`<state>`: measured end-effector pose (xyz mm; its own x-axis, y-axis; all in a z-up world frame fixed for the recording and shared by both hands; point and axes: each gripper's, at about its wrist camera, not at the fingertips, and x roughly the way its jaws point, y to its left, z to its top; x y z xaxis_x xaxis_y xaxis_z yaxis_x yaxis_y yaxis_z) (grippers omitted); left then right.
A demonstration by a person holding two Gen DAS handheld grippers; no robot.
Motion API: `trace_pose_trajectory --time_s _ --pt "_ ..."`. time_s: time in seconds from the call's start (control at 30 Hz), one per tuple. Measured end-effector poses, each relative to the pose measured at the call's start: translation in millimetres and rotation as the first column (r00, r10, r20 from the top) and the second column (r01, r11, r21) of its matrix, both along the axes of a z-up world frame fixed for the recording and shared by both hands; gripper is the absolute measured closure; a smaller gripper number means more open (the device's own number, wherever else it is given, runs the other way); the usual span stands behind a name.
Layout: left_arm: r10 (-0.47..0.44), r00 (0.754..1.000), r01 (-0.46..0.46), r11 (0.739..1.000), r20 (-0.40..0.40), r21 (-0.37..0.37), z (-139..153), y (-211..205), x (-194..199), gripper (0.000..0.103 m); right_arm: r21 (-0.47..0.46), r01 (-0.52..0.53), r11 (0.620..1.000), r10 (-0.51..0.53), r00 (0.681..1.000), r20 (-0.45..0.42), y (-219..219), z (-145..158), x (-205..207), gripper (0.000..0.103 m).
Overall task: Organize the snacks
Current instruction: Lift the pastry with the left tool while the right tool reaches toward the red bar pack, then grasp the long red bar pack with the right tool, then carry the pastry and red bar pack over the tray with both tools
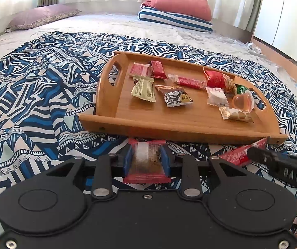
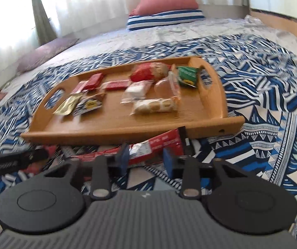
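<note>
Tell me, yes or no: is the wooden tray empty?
No. The wooden tray holds many wrapped snacks, among them a green packet near its right handle.

Each handheld gripper, left gripper (image 1: 146,159) and right gripper (image 2: 146,159), has a matte black body, two round discs, silver screws, and blue-padded fingers (image 1: 127,159).

Both wrist cameras look forward and downward from low, close to the patterned bedspread (image 1: 34,103), left view facing the wooden tray (image 1: 190,128) squarely, right view from its right, sharing tray and pillows.
</note>
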<state>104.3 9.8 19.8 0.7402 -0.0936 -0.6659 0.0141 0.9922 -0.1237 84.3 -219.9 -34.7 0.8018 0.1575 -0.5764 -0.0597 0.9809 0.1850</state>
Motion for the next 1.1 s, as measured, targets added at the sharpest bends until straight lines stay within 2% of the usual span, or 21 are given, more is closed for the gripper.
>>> trace_pose_trajectory --time_s 0.03,0.1,0.13,0.17,0.27,0.33,0.4,0.47,0.5,0.57,0.63,0.77,0.8,0.83,0.87,0.9,1.03,1.1 --pt "0.001 1.0 -0.001 1.0 0.003 0.0 0.8 0.3 -0.2 0.076 -0.023 -0.019 1.0 0.019 1.0 0.002 3.5 2.1 -3.5 0.07" --pt "-0.004 1.0 0.004 1.0 0.01 0.001 1.9 0.0 -0.7 0.078 -0.04 -0.059 0.997 0.058 0.998 -0.025 9.3 4.0 -8.2 0.061" --pt "-0.005 1.0 0.005 1.0 0.012 0.001 2.0 -0.2 -0.7 0.078 -0.031 -0.056 0.998 0.054 0.997 -0.049 11.0 3.7 -8.7 0.047" --pt "-0.006 1.0 0.005 1.0 0.011 0.002 1.7 -0.5 -0.7 0.078 0.0 -0.036 0.999 0.036 0.996 -0.079 10.2 2.0 -7.4 0.039" --pt "-0.02 1.0 0.02 1.0 0.009 0.019 0.6 -2.8 -1.4 0.078 0.117 0.041 0.992 -0.029 0.994 -0.107 5.7 -0.1 -3.6 0.032" --pt "-0.027 1.0 0.027 0.999 0.007 0.034 -0.2 -4.6 -2.9 0.076 0.16 0.107 0.981 -0.087 0.988 -0.125 7.9 1.1 3.4 0.026" --pt "-0.031 0.999 0.031 0.999 0.007 0.042 -1.2 -5.2 -4.6 0.075 0.173 0.191 0.966 -0.162 0.972 -0.17 12.5 1.1 14.4 0.025" --pt "-0.03 0.999 0.03 0.998 0.015 0.05 -1.8 -5.4 -7.1 0.066 0.148 0.257 0.955 -0.228 0.955 -0.188 19.1 -0.2 23.2 0.025" --pt "-0.031 0.999 0.029 0.998 0.021 0.055 -2.2 -5.6 -8.0 0.064 0.119 0.278 0.953 -0.254 0.95 -0.182 25.1 -0.4 27.2 0.028" --pt "-0.031 0.999 0.029 0.998 0.026 0.063 -3.0 -5.5 -8.2 0.06 0.073 0.294 0.953 -0.278 0.945 -0.171 33.7 -0.4 28.5 0.043" --pt "-0.033 0.999 0.032 0.997 0.016 0.063 -5.1 -5.3 -5.7 0.053 0.043 0.291 0.956 -0.281 0.947 -0.157 36.2 -0.6 26.2 0.05" --pt "-0.031 0.999 0.032 0.998 -0.014 0.056 -11.3 -5.4 -1.1 0.049 0.098 0.257 0.961 -0.241 0.959 -0.148 21.5 1.0 18.7 0.069" --pt "-0.03 0.999 0.031 0.998 -0.017 0.052 -12.9 -5.4 -0.4 0.049 0.116 0.244 0.963 -0.226 0.963 -0.148 16.5 2.8 15.9 0.071" --pt "-0.029 0.999 0.03 0.998 -0.02 0.052 -14.2 -5.4 0.4 0.053 0.127 0.233 0.964 -0.214 0.965 -0.151 12.1 3.8 14.2 0.079" --pt "-0.023 1.0 0.024 0.998 -0.018 0.059 -14.7 -5.8 0.3 0.066 0.131 0.226 0.965 -0.205 0.967 -0.152 7.7 4.7 11.6 0.083" --pt "-0.023 1.0 0.024 0.998 -0.013 0.061 -14.4 -6.0 -0.3 0.074 0.134 0.215 0.968 -0.194 0.969 -0.149 5.4 5.9 9.2 0.085" --pt "-0.027 0.999 0.027 1.0 -0.018 0.009 -10.9 -1.9 -2.8 0.076 0.124 0.176 0.977 -0.16 0.979 -0.128 -0.9 9.7 -1.4 0.092" --pt "-0.031 0.999 0.032 0.999 -0.016 0.007 -8.1 -2.0 -5.0 0.076 0.119 0.159 0.98 -0.145 0.983 -0.117 -2.7 12.7 -6.6 0.094"
